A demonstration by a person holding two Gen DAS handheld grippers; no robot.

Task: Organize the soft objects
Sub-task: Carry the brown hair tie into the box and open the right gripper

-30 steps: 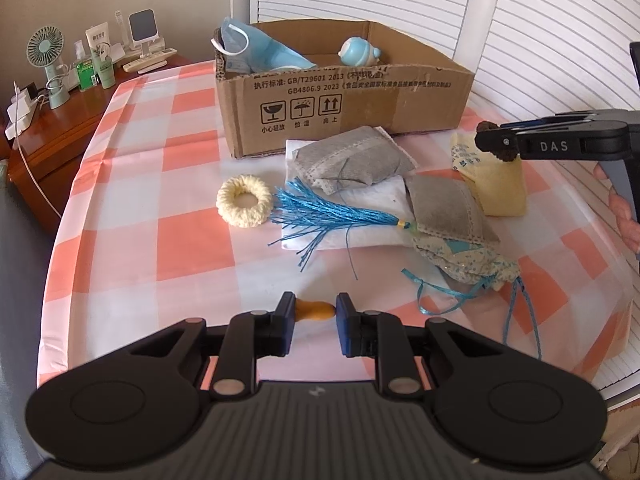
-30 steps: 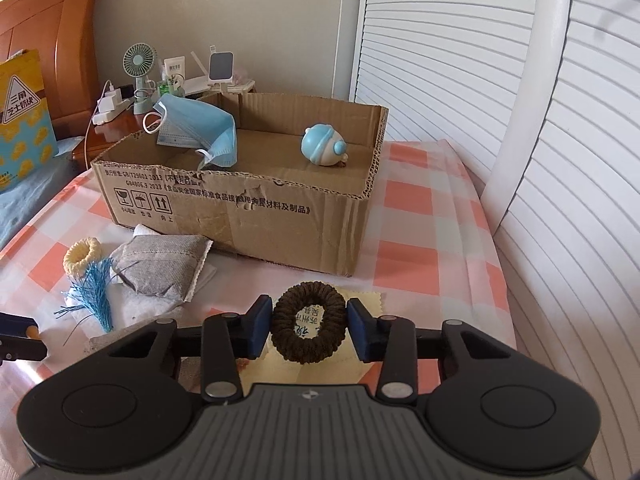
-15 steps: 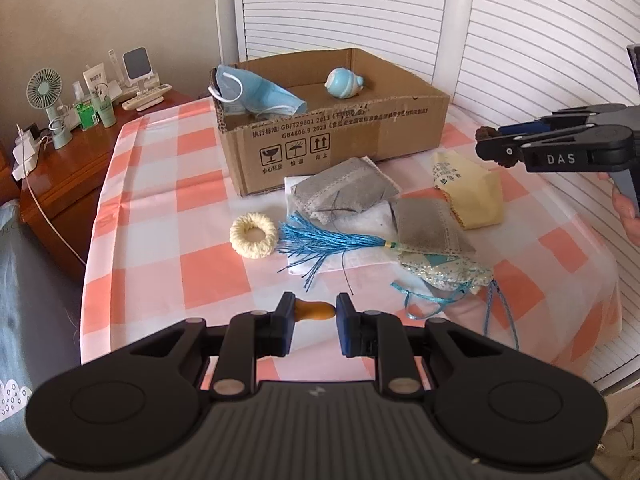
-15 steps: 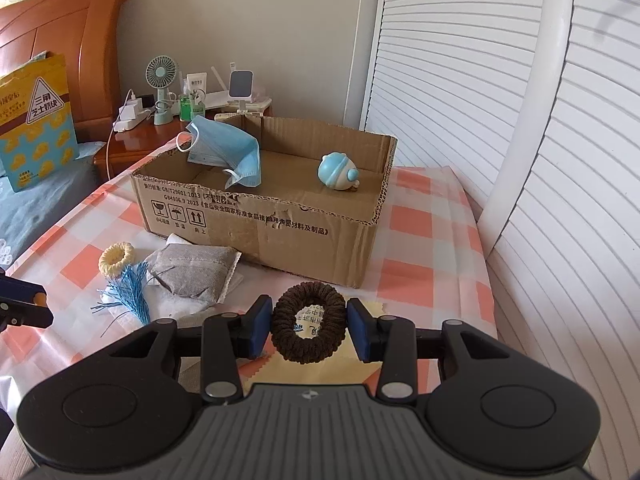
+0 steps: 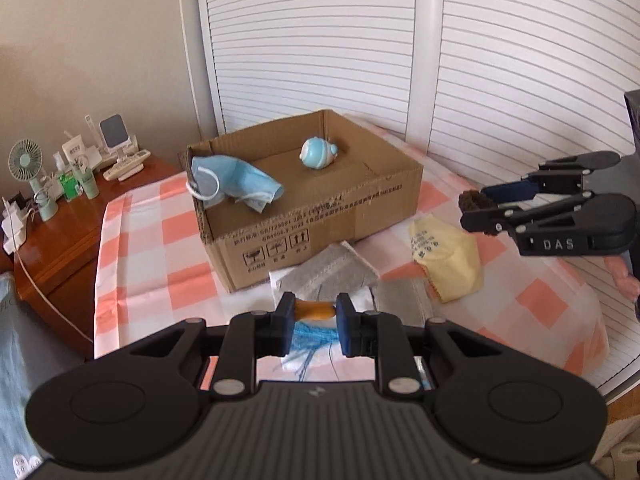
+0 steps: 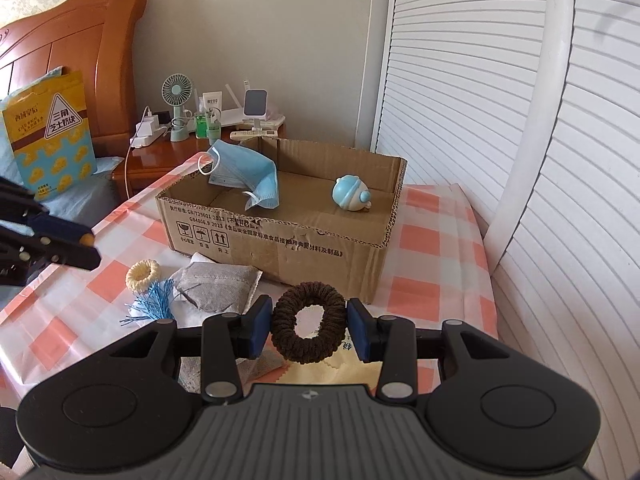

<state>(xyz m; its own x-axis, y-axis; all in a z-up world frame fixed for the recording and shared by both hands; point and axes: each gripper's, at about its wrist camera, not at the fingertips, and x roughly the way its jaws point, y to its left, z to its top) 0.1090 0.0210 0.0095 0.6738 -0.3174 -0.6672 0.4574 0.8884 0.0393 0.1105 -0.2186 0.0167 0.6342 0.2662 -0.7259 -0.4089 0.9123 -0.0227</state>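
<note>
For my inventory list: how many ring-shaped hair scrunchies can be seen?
2: a brown scrunchie held in the right gripper, and a cream scrunchie lying on the checked tablecloth. Others may be hidden.

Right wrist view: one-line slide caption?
Right tool grips brown scrunchie before cardboard box holding face mask.

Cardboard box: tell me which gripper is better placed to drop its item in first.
Probably right. The right gripper holds the brown scrunchie near the cardboard box; the left gripper, clamping an orange item, sits farther back.

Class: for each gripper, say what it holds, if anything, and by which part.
The left gripper pinches a small orange soft piece by its two ends. The right gripper clamps a dark brown knitted hair ring across its outer sides.
</note>
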